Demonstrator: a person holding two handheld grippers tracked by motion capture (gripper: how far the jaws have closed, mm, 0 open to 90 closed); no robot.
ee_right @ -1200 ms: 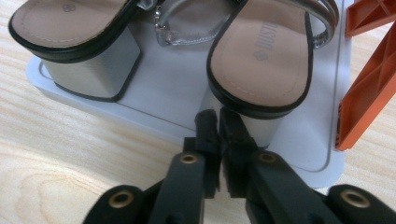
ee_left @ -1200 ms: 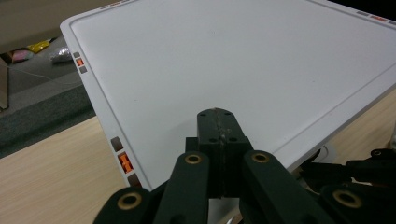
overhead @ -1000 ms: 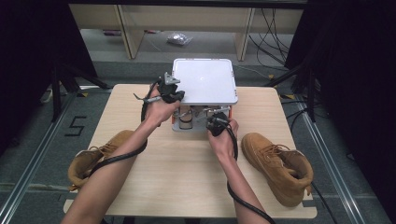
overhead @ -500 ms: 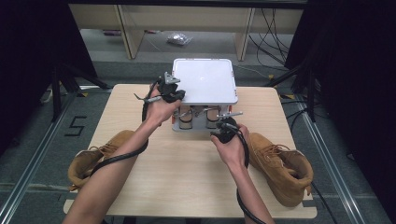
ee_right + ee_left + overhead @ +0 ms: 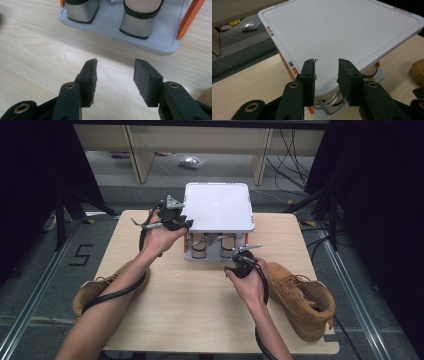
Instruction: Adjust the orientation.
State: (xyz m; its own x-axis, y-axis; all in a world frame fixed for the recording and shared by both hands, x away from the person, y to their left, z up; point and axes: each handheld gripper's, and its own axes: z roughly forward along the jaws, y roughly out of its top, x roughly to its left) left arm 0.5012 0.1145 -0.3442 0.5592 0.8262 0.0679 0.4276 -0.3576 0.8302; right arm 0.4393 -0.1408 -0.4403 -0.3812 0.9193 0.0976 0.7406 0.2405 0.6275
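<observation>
Left claw (image 5: 326,72) is held released at the white lid's (image 5: 218,206) raised corner. Right claw (image 5: 115,75) is released over the table (image 5: 200,310). A slip could drop the lid onto the boot dryer's posts (image 5: 136,18).

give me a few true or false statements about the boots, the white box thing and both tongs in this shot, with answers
1. A tan boot lies on the table at the person's right. True.
2. The right tongs are clamped on a metal container. False: they are open over bare table, short of the two metal containers.
3. The left tongs are open at the edge of the white lid. True.
4. Both boots sit fully on the table. False: the second boot hangs off the left edge.
5. The white lid lies flat on the table. False: it is raised, with the containers on the grey tray beneath.
</observation>
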